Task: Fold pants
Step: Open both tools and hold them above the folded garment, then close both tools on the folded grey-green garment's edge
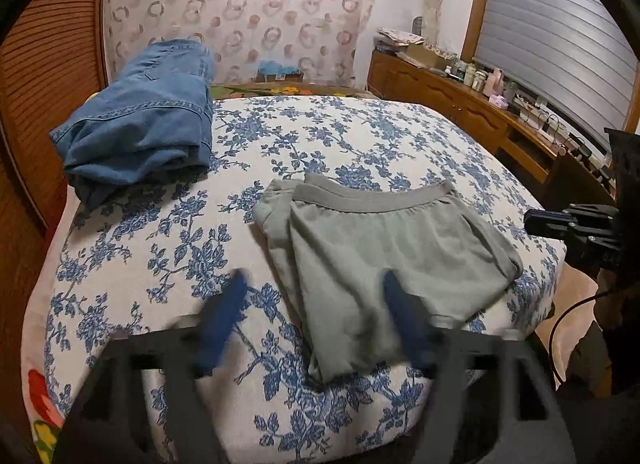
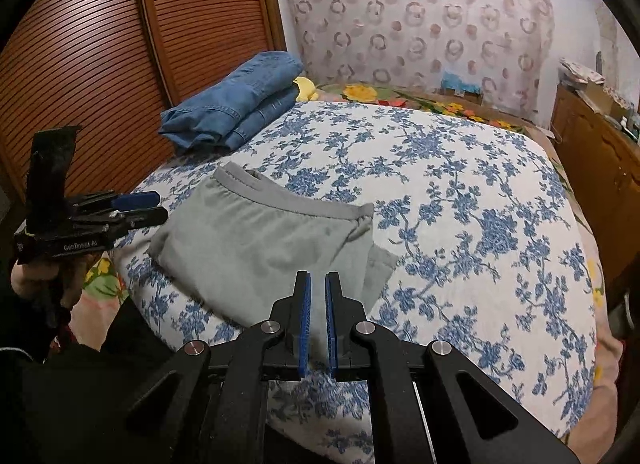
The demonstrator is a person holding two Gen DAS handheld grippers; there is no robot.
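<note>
- The grey-green pants (image 1: 384, 260) lay folded into a compact rectangle near the front edge of the bed (image 1: 420, 132), on its blue-flowered cover, waistband (image 1: 376, 194) turned toward the far wall.
- The left tongs (image 1: 316, 304) stood wide open, blurred in their own view, one finger over the bare cover and the other over the near part of the pants; nothing was between the pads.
- The right tongs (image 2: 317, 316) were closed, the blue pads nearly meeting, and gripped nothing; they hung just off the near right corner of the pants.
- A folded pair of blue jeans (image 1: 140, 120) sat well apart at the far left of the bed, beside the slatted wooden door (image 2: 100, 64).
- By the look of it the fold was mostly done, though one layer stuck out along the left side and a flap showed at the right corner.
- The fabric appeared to be a soft, light knit: it would likely sag and slide over itself, so stacked layers could shift if dragged.
- The elastic waistband looked the firmest part, thicker and ribbed, probably the surest place to pinch.
- For any last fold, I would judge that taking all layers together at the two outer corners would keep the bundle from splaying.
</note>
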